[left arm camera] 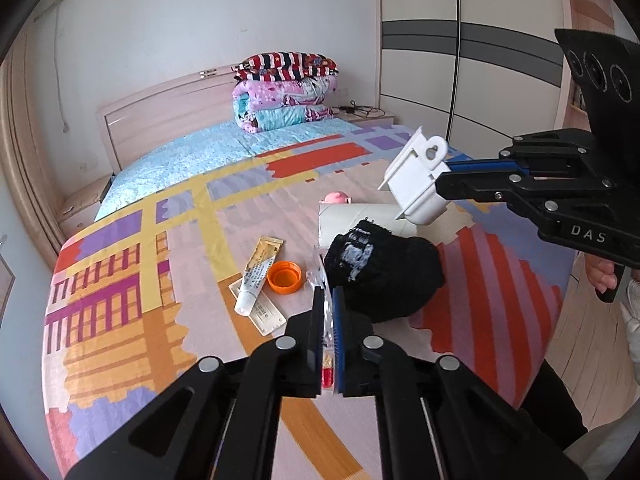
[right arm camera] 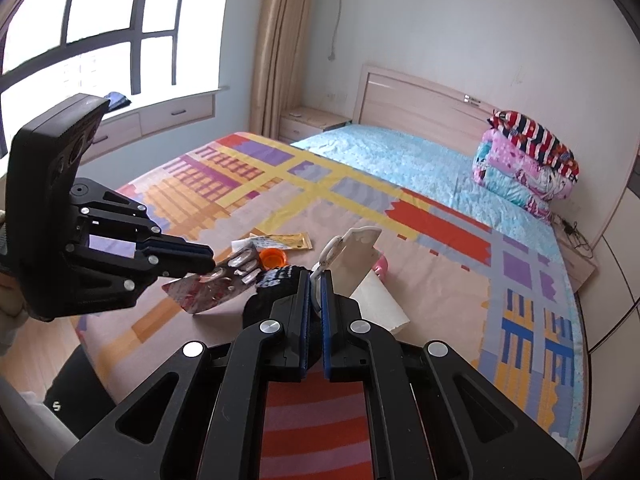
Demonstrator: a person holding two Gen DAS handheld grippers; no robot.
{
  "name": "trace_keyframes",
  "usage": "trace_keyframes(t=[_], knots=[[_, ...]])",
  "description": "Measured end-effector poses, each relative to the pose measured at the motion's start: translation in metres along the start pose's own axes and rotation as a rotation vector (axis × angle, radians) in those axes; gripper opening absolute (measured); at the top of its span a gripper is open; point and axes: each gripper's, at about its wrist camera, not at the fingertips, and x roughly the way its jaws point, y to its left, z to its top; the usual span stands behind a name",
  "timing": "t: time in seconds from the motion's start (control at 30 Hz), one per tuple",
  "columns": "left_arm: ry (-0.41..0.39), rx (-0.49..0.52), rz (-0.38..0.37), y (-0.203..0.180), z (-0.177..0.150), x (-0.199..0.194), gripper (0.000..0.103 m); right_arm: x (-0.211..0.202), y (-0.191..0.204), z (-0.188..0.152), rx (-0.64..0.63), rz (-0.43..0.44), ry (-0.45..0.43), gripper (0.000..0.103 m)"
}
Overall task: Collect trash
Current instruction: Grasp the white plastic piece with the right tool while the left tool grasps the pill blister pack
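Note:
My left gripper (left arm camera: 329, 292) is shut on a used pill blister pack (right arm camera: 216, 280), held above the bed; it also shows in the right wrist view (right arm camera: 208, 258). My right gripper (right arm camera: 316, 276) is shut on a white plastic holder (left arm camera: 416, 180), lifted above the bed; it also shows in the left wrist view (left arm camera: 440, 188). On the colourful bedspread (left arm camera: 160, 240) lie a squeezed ointment tube (left arm camera: 256, 276), an orange bottle cap (left arm camera: 285, 276), a flat card (left arm camera: 260, 312), a black knit hat (left arm camera: 384, 272) and a cardboard roll (left arm camera: 352, 216).
A small pink object (left arm camera: 336, 198) sits behind the roll. Folded quilts (left arm camera: 284, 92) are stacked by the headboard (left arm camera: 160, 120). A wardrobe (left arm camera: 460, 40) stands to the right of the bed. A window (right arm camera: 100, 20), a curtain (right arm camera: 280, 40) and a nightstand (right arm camera: 308, 122) lie on the far side.

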Motion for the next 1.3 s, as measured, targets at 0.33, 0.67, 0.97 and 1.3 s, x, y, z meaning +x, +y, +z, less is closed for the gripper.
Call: trace_keyframes(t=[0.33,0.67,0.97,1.3], knots=[[-0.016,-0.05,-0.004,-0.005,-0.012,-0.021,0.004,-0.032,0.011,-0.014,0.008,-0.015,-0.02,0.006],[-0.007,-0.072,-0.014,-0.022,-0.027,-0.021,0.061,-0.043,0.016,-0.027,0.025,-0.004,-0.021,0.006],[0.083,-0.175,-0.003,-0.017,-0.037,0.009,0.061,-0.035,0.015,-0.041,0.052,0.021,0.003,0.006],[0.128,-0.266,0.023,-0.007,-0.039,0.033,0.061,-0.025,0.019,-0.079,0.163,0.06,0.046,0.062]])
